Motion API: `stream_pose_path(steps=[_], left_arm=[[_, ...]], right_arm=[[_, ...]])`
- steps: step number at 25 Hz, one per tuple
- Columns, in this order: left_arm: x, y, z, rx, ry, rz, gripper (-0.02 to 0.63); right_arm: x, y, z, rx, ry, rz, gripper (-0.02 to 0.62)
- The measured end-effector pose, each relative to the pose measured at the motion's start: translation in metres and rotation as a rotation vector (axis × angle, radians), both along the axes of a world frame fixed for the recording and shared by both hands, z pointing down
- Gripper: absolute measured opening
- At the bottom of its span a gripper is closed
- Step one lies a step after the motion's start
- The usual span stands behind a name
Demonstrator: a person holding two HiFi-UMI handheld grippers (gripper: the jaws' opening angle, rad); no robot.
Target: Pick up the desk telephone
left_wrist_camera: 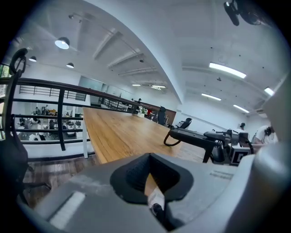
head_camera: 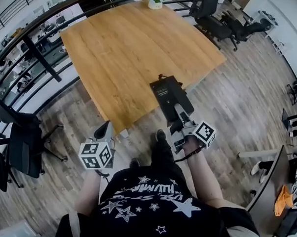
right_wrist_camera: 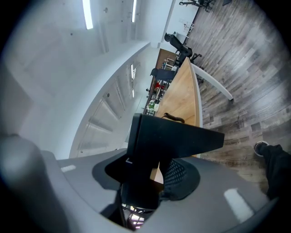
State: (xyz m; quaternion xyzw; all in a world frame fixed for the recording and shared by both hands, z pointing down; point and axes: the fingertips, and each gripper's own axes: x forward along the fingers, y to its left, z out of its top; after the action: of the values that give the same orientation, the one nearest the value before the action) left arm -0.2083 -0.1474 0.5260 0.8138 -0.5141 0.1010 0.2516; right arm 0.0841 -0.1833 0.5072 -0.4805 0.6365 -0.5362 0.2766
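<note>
Telephone: the flat black plastic desk telephone (head_camera: 168,92) hung at the near right edge of the broad light-wood table (head_camera: 130,47). It reached away from the person, and its far end lay over the table top.
Height: from the left gripper view it looked clear of the wood, roughly level, and nothing else was propping it.
Cord: a short black cord loop (left_wrist_camera: 171,139) drooped from the telephone's far end toward the table edge. Where it led could not be made out.
Right tool: the right tool (head_camera: 179,113) was clamped on the telephone's near end. Its jaws stood partly apart, with the dark wedge-shaped body filling the gap between the pads.
Left tool: the left tool (head_camera: 106,128) hung to the left of the table's near corner, well apart from the telephone. Its jaws were only a narrow slit apart and had nothing in them.
Step in hand: by my reading the grasp was made and the lift was under way, or just done, on the right tool alone.
Next move: the long body overhung the grip, so the pinch would need to stay firm and the wrist steady. Any further rise should watch the cord for snagging on the table. The left tool could support the far end if it sagged.
</note>
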Motion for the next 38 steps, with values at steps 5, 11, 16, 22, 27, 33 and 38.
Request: stream_pose_path(steps=[5,11,16,22,27,33,38], left_arm=[[0.002,0.021,0.011,-0.010,0.002,0.078,0.002],[0.017,0.033,0.015,-0.016,0.017,0.126,0.002],[0.031,0.034,0.007,-0.010,0.028,0.135,0.002],[0.050,0.044,-0.007,0.001,0.028,0.145,0.002],[0.068,0.073,-0.011,0.008,0.019,0.152,0.002],[0.078,0.112,-0.021,0.020,0.012,0.146,0.002],[0.080,0.148,-0.027,0.030,0.009,0.124,0.002]], right_arm=[[0.002,0.052,0.000,0.010,-0.023,0.059,0.189],[0.014,0.079,-0.004,0.018,-0.027,0.100,0.189],[0.022,0.080,-0.005,0.027,-0.041,0.115,0.190],[0.025,0.101,-0.008,0.026,-0.055,0.102,0.190],[0.034,0.134,-0.006,0.032,-0.052,0.077,0.190],[0.037,0.165,-0.015,0.053,-0.050,0.040,0.190],[0.033,0.195,-0.024,0.079,-0.056,-0.005,0.190]])
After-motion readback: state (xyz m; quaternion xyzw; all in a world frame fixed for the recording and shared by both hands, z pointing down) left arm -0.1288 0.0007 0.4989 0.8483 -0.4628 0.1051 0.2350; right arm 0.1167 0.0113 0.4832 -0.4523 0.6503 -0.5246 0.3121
